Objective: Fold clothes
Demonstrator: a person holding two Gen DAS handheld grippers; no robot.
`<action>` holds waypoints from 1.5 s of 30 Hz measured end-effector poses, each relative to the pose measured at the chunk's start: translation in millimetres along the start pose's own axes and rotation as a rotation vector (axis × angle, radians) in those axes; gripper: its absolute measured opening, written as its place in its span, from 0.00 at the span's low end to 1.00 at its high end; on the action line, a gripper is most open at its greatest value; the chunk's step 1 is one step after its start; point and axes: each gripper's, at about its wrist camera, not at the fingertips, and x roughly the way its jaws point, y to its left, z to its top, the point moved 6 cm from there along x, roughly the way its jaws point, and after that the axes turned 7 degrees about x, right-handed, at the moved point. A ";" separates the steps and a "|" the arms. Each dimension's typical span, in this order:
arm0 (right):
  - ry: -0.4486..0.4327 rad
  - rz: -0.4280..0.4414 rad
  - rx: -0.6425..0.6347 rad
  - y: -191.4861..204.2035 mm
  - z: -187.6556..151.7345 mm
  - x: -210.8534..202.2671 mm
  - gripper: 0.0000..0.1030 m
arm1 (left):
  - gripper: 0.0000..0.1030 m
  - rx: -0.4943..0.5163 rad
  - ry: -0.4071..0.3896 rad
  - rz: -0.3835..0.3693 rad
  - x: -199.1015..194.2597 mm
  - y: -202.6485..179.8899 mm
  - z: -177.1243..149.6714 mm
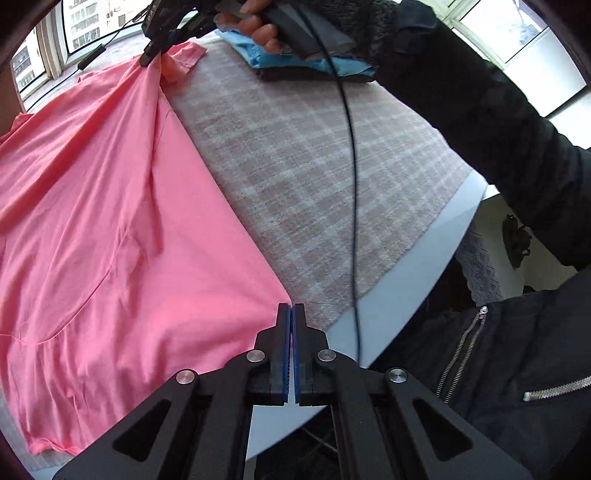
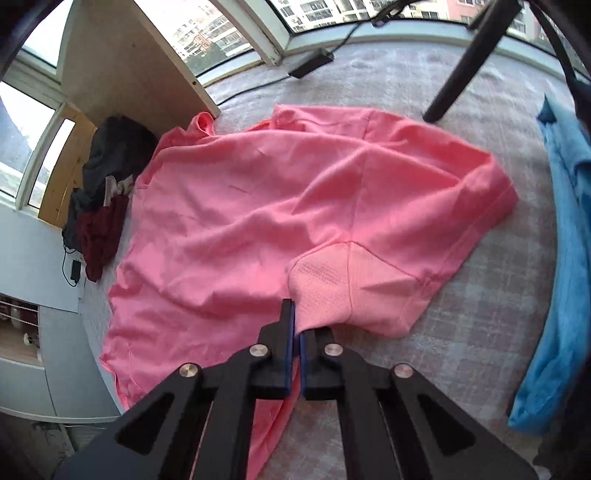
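Left gripper (image 1: 291, 308) has its jaws pressed together on the pink shirt's (image 1: 110, 221) corner, right at the near edge of the table (image 1: 388, 295). Right gripper (image 2: 295, 321) is clamped too – pink fabric runs between its blue pads (image 2: 291, 332), pinched near a mesh panel by the sleeve; in the left wrist view it shows at the top, tugging the cloth up into a ridge. The pink shirt lies spread and rumpled over the checked tablecloth (image 1: 314, 166), covering the table's left half in the left wrist view. A blue garment (image 2: 565, 240) sits folded along the table's right edge in the right wrist view. A dark clothes pile (image 2: 99, 192) sits beyond the left edge – a black cable (image 1: 351, 166) dangles from the right hand (image 1: 258, 26).
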 end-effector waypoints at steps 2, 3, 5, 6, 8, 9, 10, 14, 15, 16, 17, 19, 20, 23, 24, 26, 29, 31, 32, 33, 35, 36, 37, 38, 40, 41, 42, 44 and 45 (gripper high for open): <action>-0.054 -0.023 -0.032 6.7 10.9 -22.2 0.02 | 0.00 0.036 -0.014 -0.019 -9.0 -13.4 3.5; -0.074 -0.027 -0.034 7.7 15.5 -32.6 0.02 | 0.00 0.050 -0.018 -0.050 -8.2 -21.2 8.7; -0.103 -0.066 -0.047 6.9 22.6 -47.2 0.02 | 0.00 0.084 -0.017 -0.081 2.8 -36.2 18.0; -0.102 -0.127 -0.065 2.0 22.2 -44.7 0.02 | 0.00 0.101 -0.004 -0.080 14.8 -43.9 22.0; -0.087 -0.236 -0.090 -9.9 19.2 -34.3 0.02 | 0.00 0.100 0.025 -0.130 33.8 -47.2 20.0; -0.073 -0.271 -0.089 -17.9 16.7 -25.3 0.02 | 0.00 0.083 0.039 -0.173 43.1 -51.9 24.7; -0.060 -0.303 -0.084 -26.9 14.7 -15.7 0.02 | 0.01 0.062 0.055 -0.190 53.0 -51.9 26.1; 0.049 -0.331 -0.020 -54.5 0.8 10.6 0.03 | 0.05 0.034 0.070 -0.167 42.6 -44.9 6.8; 0.043 -0.322 -0.007 -56.0 -1.4 4.7 0.03 | 0.07 0.031 0.047 -0.150 27.6 -38.7 0.9; 0.034 -0.313 0.003 -57.1 -3.5 -1.9 0.04 | 0.10 0.028 0.023 -0.132 12.2 -32.1 -4.9; 0.015 -0.305 0.008 -56.4 -5.8 -12.7 0.04 | 0.15 0.013 0.002 -0.104 -4.9 -21.0 -14.5; -0.015 -0.259 0.013 -50.5 -16.9 -37.6 0.12 | 0.19 -0.037 -0.027 -0.023 -36.5 14.1 -45.0; -0.024 -0.230 0.012 -46.8 -26.3 -49.9 0.22 | 0.22 -0.062 -0.042 0.019 -52.3 31.9 -60.4; -0.053 -0.157 0.013 -32.9 -71.6 -81.2 0.41 | 0.26 -0.184 -0.033 0.180 -99.7 114.5 -131.0; -0.065 -0.131 0.009 -26.7 -92.0 -88.3 0.41 | 0.26 -0.227 -0.023 0.244 -114.0 144.5 -155.3; -0.076 -0.098 0.002 -15.3 -135.4 -96.5 0.41 | 0.24 -0.267 0.000 0.327 -130.7 196.8 -193.8; -0.050 -0.120 -0.002 6.0 -205.8 -91.7 0.41 | 0.24 -0.189 0.042 0.352 -134.7 244.4 -226.7; -0.033 -0.148 0.010 22.9 -243.3 -83.8 0.41 | 0.24 -0.067 0.070 0.331 -127.3 255.7 -233.5; -0.025 -0.151 0.021 30.9 -259.6 -80.1 0.41 | 0.27 0.000 0.083 0.326 -121.3 257.5 -232.2; -0.017 -0.153 0.033 38.9 -275.8 -76.5 0.41 | 0.27 0.067 0.096 0.322 -115.2 259.2 -230.7; -0.013 -0.161 0.076 52.4 -295.2 -69.3 0.41 | 0.27 0.195 0.145 0.321 -99.4 262.8 -228.2; -0.013 -0.165 0.095 59.0 -302.4 -66.3 0.41 | 0.27 0.253 0.168 0.318 -92.2 263.0 -229.0; -0.013 -0.170 0.114 65.6 -309.7 -63.4 0.41 | 0.27 0.312 0.189 0.315 -85.1 263.1 -229.9; -0.016 -0.181 0.134 70.1 -314.8 -62.2 0.41 | 0.27 0.370 0.211 0.312 -78.0 263.3 -230.8; -0.017 -0.196 0.172 78.4 -324.4 -60.3 0.41 | 0.26 0.465 0.248 0.308 -66.5 263.8 -231.7; -0.014 -0.198 0.188 81.0 -329.1 -59.9 0.41 | 0.26 0.492 0.243 0.296 -65.7 262.1 -230.2; -0.011 -0.199 0.204 83.6 -333.8 -59.6 0.41 | 0.26 0.519 0.238 0.282 -65.1 260.4 -228.5; -0.003 -0.219 0.232 84.0 -341.5 -59.9 0.41 | 0.26 0.550 0.216 0.249 -67.8 255.9 -222.1; 0.001 -0.223 0.245 83.0 -344.4 -60.4 0.41 | 0.27 0.561 0.210 0.235 -68.2 254.2 -219.2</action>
